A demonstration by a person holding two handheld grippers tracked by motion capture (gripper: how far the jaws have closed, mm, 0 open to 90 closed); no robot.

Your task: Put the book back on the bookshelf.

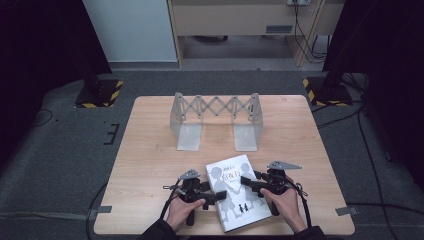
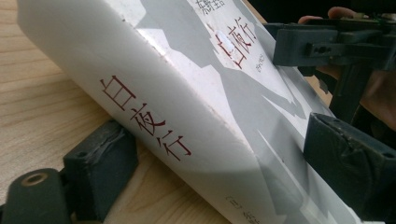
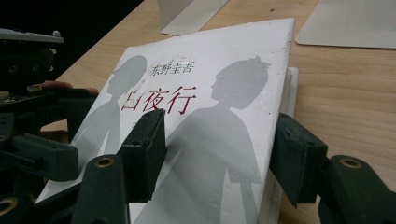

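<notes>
Left tongs (image 1: 216,196), right tongs (image 1: 251,181), both straddling book (image 1: 239,210) edges

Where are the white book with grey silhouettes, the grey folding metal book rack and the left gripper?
White book with grey silhouettes (image 1: 235,192), high view, on its front cover.
Grey folding metal book rack (image 1: 216,107), high view, on its lattice.
Left gripper (image 1: 220,195), high view, between its jaw tips.

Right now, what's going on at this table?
A person holds a gripper in each hand, working on a white book near the table's front edge. The left gripper has its jaws around the spine side, one under it and one on the cover. The right gripper straddles the page edge, one jaw on the cover. A metal folding bookstand stands empty farther back.
</notes>
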